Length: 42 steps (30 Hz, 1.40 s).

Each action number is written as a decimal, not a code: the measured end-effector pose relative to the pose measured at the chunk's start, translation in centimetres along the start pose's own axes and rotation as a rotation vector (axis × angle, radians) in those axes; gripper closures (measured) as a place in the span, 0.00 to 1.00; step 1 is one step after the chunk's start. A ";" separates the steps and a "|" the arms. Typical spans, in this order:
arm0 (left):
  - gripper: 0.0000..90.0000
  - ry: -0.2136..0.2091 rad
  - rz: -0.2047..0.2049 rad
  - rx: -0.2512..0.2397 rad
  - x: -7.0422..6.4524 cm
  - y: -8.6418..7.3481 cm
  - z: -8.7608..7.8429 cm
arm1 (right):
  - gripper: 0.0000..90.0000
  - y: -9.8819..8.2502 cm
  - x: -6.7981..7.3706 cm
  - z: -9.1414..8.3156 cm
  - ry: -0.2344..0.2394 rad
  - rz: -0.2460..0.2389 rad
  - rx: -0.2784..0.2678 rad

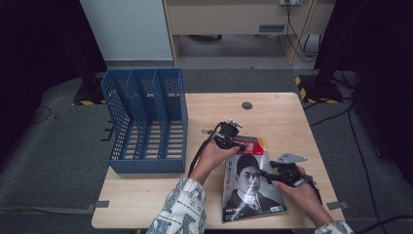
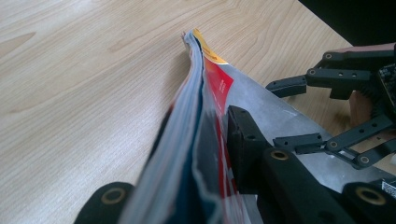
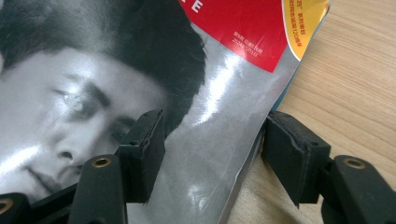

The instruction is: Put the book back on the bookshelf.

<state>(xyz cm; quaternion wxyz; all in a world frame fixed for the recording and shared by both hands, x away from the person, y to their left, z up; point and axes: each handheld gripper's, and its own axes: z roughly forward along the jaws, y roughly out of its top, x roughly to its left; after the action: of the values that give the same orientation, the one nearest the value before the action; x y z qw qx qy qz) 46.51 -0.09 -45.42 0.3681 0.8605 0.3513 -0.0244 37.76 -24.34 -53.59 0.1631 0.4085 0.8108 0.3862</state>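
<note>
From the high view: magazine [image 1: 251,183] flat-ish on the near right part of the wooden table [image 1: 272,114], cover up with a black-and-white portrait; blue file rack [image 1: 146,119] standing at the far left, well apart from it. Left gripper [image 1: 233,140] at the magazine's far left corner, right gripper [image 1: 275,171] over its right edge.

From the left gripper view, not readable from above: that corner raised off the wood, page edges fanned, both jaws clamped onto the stack, one under the pages and one pressed on the cover. Right gripper [image 2: 308,112] farther off at the right there.

From the right gripper view: jaws [image 3: 210,149] parted, straddling the magazine's [image 3: 219,116] right edge, one pad over the glossy cover, the other beyond the edge above bare wood; pressing or merely hovering, cannot tell.
</note>
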 end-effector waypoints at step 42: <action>0.96 0.071 0.046 -0.088 -3.8 4.6 -9.0 | 0.25 -0.9 -2.5 -1.5 -0.109 0.033 0.066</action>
<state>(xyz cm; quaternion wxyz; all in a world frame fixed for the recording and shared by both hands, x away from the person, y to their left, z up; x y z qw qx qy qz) 44.54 1.32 -34.91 0.3934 0.8517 0.3448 0.0301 37.91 -27.38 -53.41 0.1869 0.4476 0.8061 0.3390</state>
